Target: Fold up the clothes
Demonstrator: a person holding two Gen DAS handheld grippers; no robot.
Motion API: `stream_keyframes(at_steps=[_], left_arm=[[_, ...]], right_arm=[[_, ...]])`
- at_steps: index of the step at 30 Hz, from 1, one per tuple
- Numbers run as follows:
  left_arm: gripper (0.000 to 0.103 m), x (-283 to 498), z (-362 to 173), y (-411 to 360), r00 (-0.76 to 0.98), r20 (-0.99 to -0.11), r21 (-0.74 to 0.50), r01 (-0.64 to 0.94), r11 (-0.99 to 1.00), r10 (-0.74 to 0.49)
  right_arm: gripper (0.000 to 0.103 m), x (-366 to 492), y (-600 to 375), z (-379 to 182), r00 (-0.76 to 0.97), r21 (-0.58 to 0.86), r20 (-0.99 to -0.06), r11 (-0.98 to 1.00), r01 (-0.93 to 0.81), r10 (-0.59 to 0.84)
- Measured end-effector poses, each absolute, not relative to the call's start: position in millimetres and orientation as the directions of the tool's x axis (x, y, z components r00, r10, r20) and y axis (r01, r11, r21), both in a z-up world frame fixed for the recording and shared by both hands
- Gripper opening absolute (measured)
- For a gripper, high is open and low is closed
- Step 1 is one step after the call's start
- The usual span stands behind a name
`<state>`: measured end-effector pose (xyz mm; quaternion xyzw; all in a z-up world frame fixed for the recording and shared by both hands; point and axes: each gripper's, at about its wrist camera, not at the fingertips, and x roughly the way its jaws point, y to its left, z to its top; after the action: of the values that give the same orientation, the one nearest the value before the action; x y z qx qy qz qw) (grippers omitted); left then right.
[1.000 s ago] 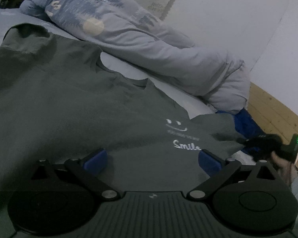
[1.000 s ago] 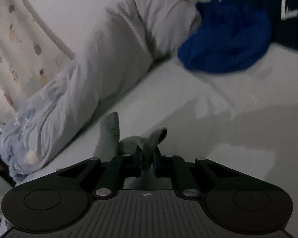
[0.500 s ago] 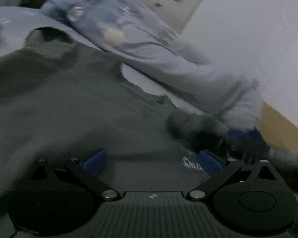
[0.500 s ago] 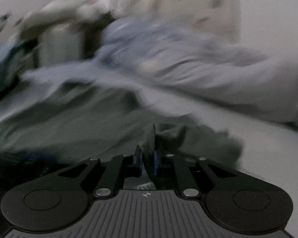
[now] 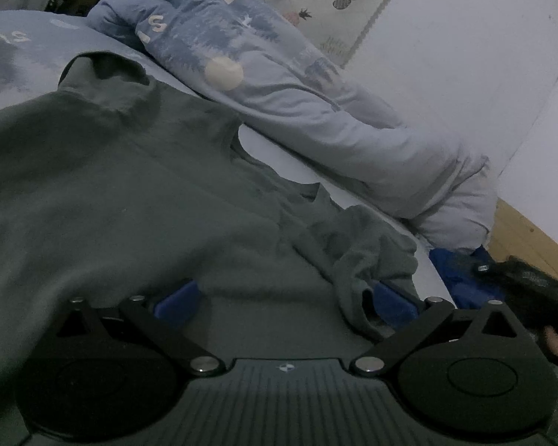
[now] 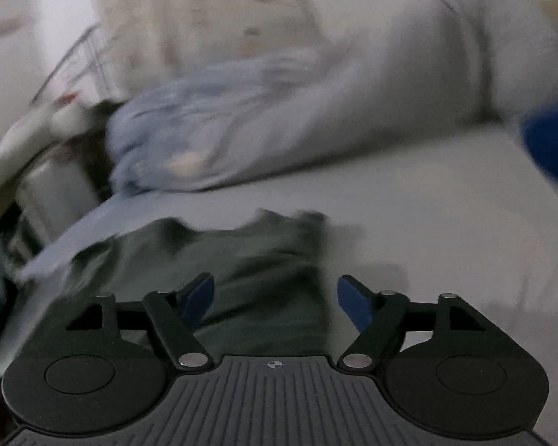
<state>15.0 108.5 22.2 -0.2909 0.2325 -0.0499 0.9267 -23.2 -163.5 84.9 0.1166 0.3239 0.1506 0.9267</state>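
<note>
A dark green T-shirt (image 5: 130,193) lies spread on the bed. Its right sleeve (image 5: 364,245) is folded inward onto the body and lies bunched, covering the print. My left gripper (image 5: 284,301) is open and empty, low over the shirt, with its blue pads on either side of the cloth. In the right wrist view, which is blurred, my right gripper (image 6: 275,297) is open and empty just above the shirt's folded edge (image 6: 271,260). The right gripper's black body (image 5: 532,290) shows at the right edge of the left wrist view.
A light blue quilt (image 5: 279,85) is heaped along the wall behind the shirt. A bright blue garment (image 5: 461,275) lies at the bed's right end, also in the right wrist view (image 6: 554,141). A wooden bed frame (image 5: 532,230) borders the right. White sheet (image 6: 446,223) lies right of the shirt.
My right gripper carried the sleeve leftward over the shirt body, then opened and let it go. The "Smile" print is now covered. The left gripper stayed open in place.
</note>
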Motion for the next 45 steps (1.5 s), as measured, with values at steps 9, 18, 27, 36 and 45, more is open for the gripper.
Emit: stream_keyframes(at_steps=[9, 18, 27, 36, 45], left_arm=[[0.103, 15.8, 22.7, 105.4, 0.885, -0.410, -0.549, -0.046, 0.835, -0.220], [0.103, 15.4, 23.9, 105.8, 0.883, -0.411, -0.557, -0.046, 0.829, -0.227], [0.103, 14.8, 23.0, 107.4, 0.883, -0.409, -0.563, -0.045, 0.826, -0.231], [0.103, 13.2, 22.2, 110.4, 0.883, -0.404, -0.561, -0.032, 0.827, -0.240], [0.103, 10.5, 23.9, 114.8, 0.881, -0.405, -0.560, -0.026, 0.828, -0.246]], right_arm=[[0.013, 2.0, -190.6, 73.3, 0.742, 0.426, -0.575, 0.901, -0.086, 0.343], [0.008, -24.7, -151.8, 165.1, 0.860, 0.206, -0.437, 0.960, -0.189, 0.263], [0.008, -18.5, -100.3, 256.4, 0.864, 0.082, -0.369, 0.937, -0.338, 0.344], [0.035, -24.6, -70.3, 239.1, 0.698, 0.114, -0.528, 0.855, -0.506, 0.483], [0.066, -19.4, -136.4, 202.4, 0.781, 0.195, -0.544, 0.952, -0.237, 0.306]])
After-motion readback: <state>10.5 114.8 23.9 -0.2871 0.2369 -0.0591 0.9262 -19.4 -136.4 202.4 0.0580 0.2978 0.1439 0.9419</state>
